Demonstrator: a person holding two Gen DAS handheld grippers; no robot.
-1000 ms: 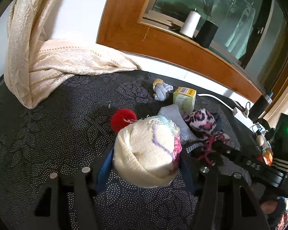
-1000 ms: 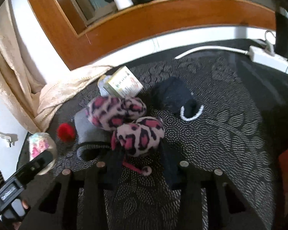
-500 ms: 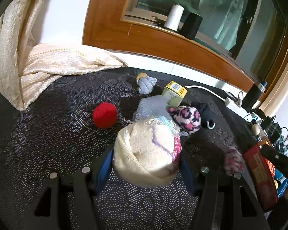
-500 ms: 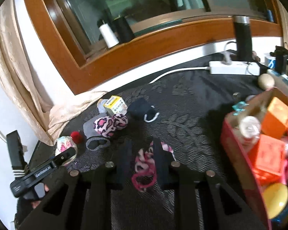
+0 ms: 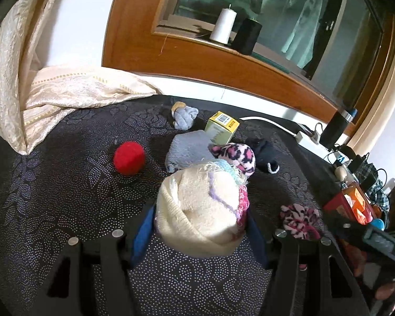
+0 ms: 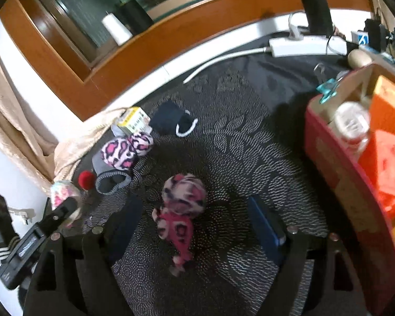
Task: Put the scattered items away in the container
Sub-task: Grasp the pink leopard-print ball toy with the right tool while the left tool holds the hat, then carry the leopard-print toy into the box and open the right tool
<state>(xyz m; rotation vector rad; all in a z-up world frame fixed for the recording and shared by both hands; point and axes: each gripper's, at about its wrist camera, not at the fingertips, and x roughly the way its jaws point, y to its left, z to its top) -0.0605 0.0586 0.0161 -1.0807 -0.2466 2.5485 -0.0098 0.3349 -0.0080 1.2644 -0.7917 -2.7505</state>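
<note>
My left gripper (image 5: 200, 218) is shut on a cream rolled sock ball (image 5: 197, 210) with pink and purple trim, held above the dark patterned tablecloth. My right gripper (image 6: 194, 213) stands open, its fingers wide apart. A pink leopard sock (image 6: 183, 202) lies loose on the cloth between them; in the left wrist view this pink leopard sock (image 5: 300, 220) shows at the lower right. The red container (image 6: 329, 158) stands to the right, holding orange boxes and a clear bottle. Further back lie a second leopard sock (image 6: 126, 150), a grey sock (image 5: 189, 148), a red ball (image 5: 129, 158), a black sock (image 6: 171, 121) and a yellow box (image 5: 222, 127).
A blue-grey sock bundle (image 5: 184, 115) lies near the wall. A cream curtain (image 5: 65, 92) drapes onto the table's back left. A white power strip (image 6: 305, 44) with cable and a dark flask (image 6: 313, 2) stand at the back right. Two thread spools sit on the wooden sill.
My right gripper carried the leopard sock away from the pile toward the red container, then opened; the sock now lies loose between its fingers. The left gripper drew back with the cream ball.
</note>
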